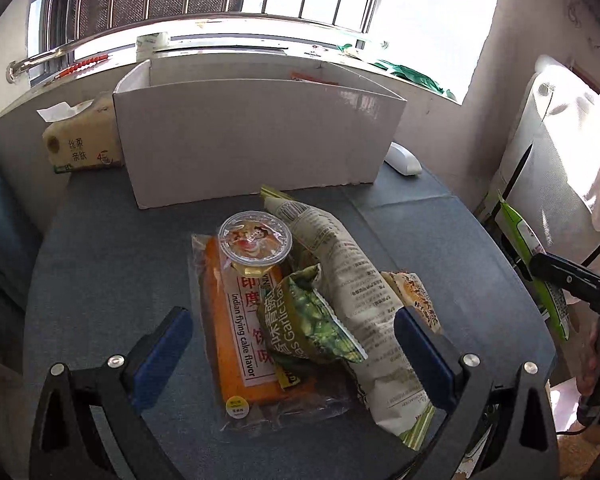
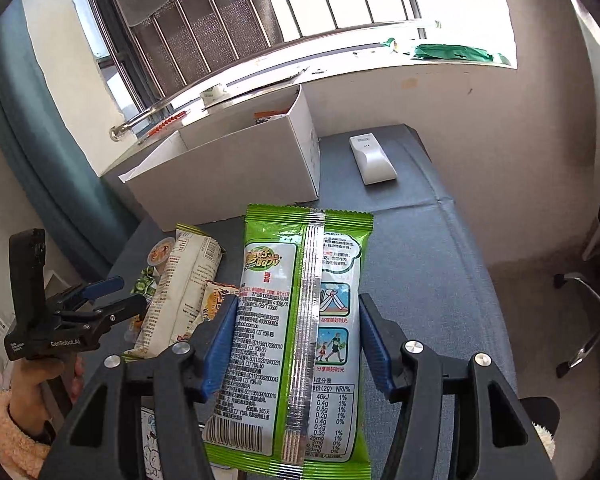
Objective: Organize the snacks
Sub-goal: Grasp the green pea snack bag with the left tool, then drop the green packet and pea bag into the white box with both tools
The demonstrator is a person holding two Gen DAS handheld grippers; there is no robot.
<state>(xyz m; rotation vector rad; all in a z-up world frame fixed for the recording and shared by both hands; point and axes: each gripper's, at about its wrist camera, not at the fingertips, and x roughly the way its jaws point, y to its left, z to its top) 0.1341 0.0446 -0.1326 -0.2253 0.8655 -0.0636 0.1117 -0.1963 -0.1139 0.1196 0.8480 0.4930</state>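
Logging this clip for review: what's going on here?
A person is sorting snacks with two handheld grippers. The right gripper holds a green seaweed packet above the table. The left gripper hovers open over the snack pile on the grey table. The white box behind already contains something.

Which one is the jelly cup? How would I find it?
Find the big white box at the table's back. Just before it lies a snack pile, and the jelly cup sits on the orange cracker pack. It is the only round, clear thing among the bags.
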